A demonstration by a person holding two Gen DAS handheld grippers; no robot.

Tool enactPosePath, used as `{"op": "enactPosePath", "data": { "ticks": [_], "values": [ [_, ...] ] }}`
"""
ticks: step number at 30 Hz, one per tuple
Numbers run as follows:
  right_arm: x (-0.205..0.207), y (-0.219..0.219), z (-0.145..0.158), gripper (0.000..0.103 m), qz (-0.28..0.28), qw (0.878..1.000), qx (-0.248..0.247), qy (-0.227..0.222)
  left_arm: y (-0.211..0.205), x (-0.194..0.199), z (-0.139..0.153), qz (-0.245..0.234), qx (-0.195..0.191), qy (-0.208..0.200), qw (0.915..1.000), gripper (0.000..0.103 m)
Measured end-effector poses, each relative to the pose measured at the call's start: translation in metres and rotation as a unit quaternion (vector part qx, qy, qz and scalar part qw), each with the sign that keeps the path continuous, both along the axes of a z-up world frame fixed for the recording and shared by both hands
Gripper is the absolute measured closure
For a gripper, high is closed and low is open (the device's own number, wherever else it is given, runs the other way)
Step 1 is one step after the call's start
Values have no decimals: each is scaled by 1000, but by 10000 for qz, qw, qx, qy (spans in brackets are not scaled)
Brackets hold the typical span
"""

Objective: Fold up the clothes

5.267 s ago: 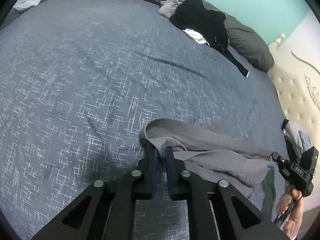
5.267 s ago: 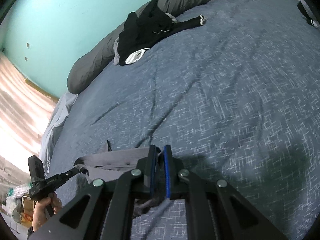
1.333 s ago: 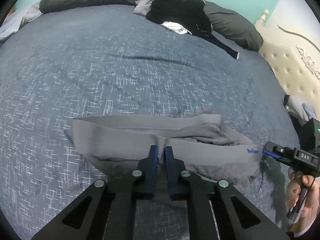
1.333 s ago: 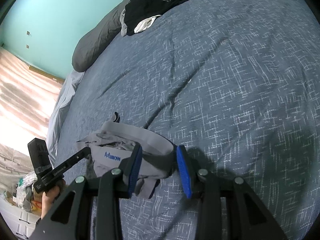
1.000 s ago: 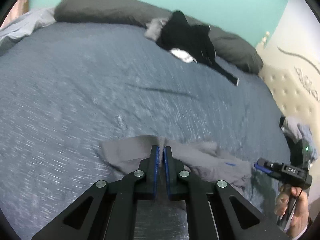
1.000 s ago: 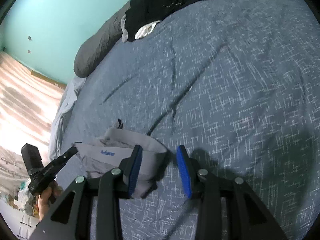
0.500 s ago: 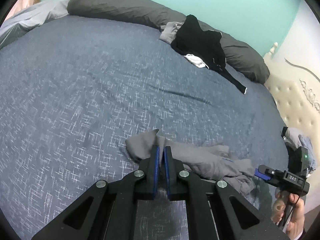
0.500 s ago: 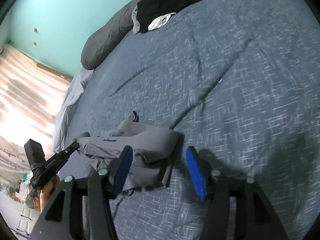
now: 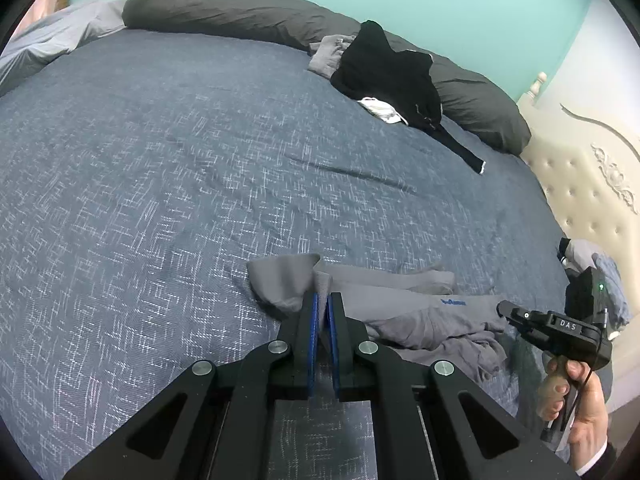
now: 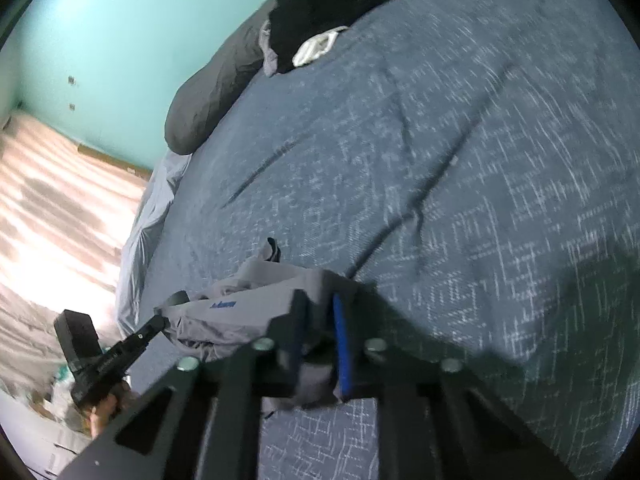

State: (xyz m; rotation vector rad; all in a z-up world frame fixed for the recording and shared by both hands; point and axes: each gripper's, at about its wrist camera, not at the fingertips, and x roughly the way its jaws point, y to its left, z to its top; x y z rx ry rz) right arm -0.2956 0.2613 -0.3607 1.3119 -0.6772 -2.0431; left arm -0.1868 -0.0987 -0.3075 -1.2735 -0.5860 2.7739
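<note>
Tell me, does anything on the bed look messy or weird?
Yes. The grey garment lies rumpled and bunched near the bed's edge, not flat. A heap of black clothes sprawls against the long dark pillow, one sleeve trailing over the blue cover.

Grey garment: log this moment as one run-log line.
grey garment: crumpled on blue bedspread | left tongs: shut on its edge | right tongs: closing on its other end | fold: unfinished

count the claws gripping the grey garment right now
2. The left claw pinches the grey garment at its raised edge; the right claw is closing on a bunched fold at the other end.
</note>
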Motion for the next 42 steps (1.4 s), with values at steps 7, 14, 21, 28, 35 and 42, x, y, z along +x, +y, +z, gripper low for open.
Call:
{"op": "enactPosePath", "data": {
  "ticks": [7, 14, 21, 28, 35, 42],
  "values": [
    [3, 8, 39, 99, -162, 9963, -135, 835, 3, -2, 15, 8, 59, 297, 9995, 97],
    [-6, 19, 62, 99, -354, 9912, -255, 1253, 15, -21, 22, -5, 99, 414, 9991, 97],
    [-15, 35, 76, 100, -538, 9869, -427, 1458, 24, -37, 32, -70, 202, 600, 9980, 97],
    [-21, 58, 78, 100, -835, 9835, -409, 1551, 40, -53, 26, -229, 331, 560, 9976, 97],
    [-28, 64, 64, 100, -870, 9870, -268, 1323, 46, -63, 10, -203, 413, 362, 9983, 96],
    [-31, 73, 42, 100, -1080, 9892, -25, 992, 47, -60, 2, -242, 403, 201, 9987, 89]
  ]
}}
